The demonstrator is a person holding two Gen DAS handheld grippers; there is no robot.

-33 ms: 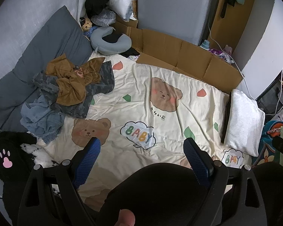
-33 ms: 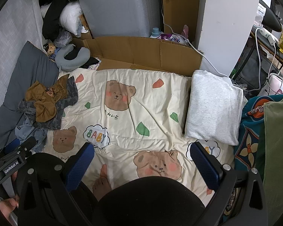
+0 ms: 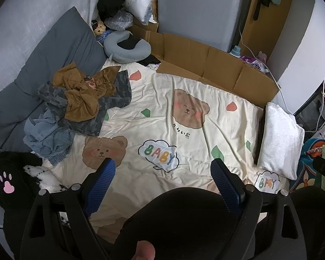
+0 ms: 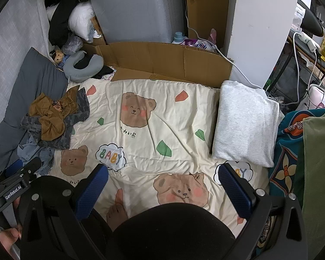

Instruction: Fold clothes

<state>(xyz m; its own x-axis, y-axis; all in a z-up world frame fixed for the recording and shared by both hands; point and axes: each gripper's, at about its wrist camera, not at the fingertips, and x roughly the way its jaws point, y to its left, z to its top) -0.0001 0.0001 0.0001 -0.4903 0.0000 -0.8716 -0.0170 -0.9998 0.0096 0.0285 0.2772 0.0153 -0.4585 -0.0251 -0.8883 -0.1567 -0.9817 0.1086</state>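
A heap of unfolded clothes lies at the left of the cream bear-print sheet (image 3: 205, 82): a brown garment (image 3: 82, 95) on top, a dark camouflage one (image 3: 114, 101) beneath it, a blue denim piece (image 3: 45, 136) nearest. In the right wrist view the same heap (image 4: 52, 117) is at the left. A folded pale grey garment (image 3: 279, 138) (image 4: 244, 123) rests at the sheet's right edge. My left gripper (image 3: 162, 163) hangs open above the sheet with nothing between its fingers. My right gripper (image 4: 162, 170) is open too, also holding nothing, over the near part of the sheet.
A black garment with a pink paw print (image 3: 8, 179) lies near left. Grey cushions (image 3: 54, 65) line the left wall, with a neck pillow (image 3: 127, 49) and flattened cardboard (image 3: 216, 65) at the back. A green cloth (image 4: 318, 162) and patterned blanket (image 4: 286, 162) border the right. A bare foot (image 4: 117, 208) rests on the sheet.
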